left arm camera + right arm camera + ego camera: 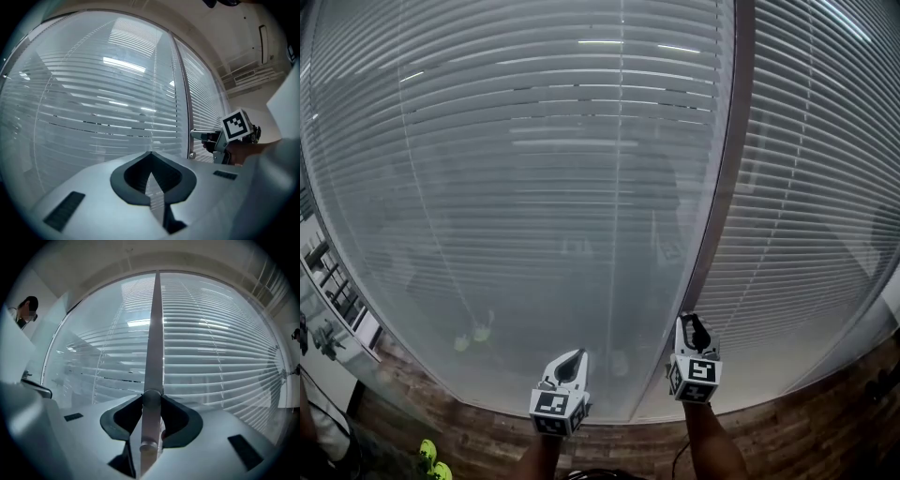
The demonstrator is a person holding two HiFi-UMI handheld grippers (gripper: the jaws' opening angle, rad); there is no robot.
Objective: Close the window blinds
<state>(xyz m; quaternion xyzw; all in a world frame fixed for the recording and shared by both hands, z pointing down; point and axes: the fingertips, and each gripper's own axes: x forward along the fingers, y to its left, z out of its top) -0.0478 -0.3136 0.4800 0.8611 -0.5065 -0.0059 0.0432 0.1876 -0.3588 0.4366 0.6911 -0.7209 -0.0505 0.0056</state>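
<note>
In front of you, the window blinds [534, 187] hang fully lowered across both panels; your right tongs [152, 397] are clamped on the tilt wand [155, 333] — it runs straight up between the two panels; your left tongs [150, 153] are pressed together, holding nothing, near the right ones.

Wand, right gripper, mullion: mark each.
wand [154, 357], right gripper view, shaft above the jaws.
right gripper [690, 321], head view, midway between its jaws.
mullion [724, 187], head view, mid-height of the dark post.
</note>
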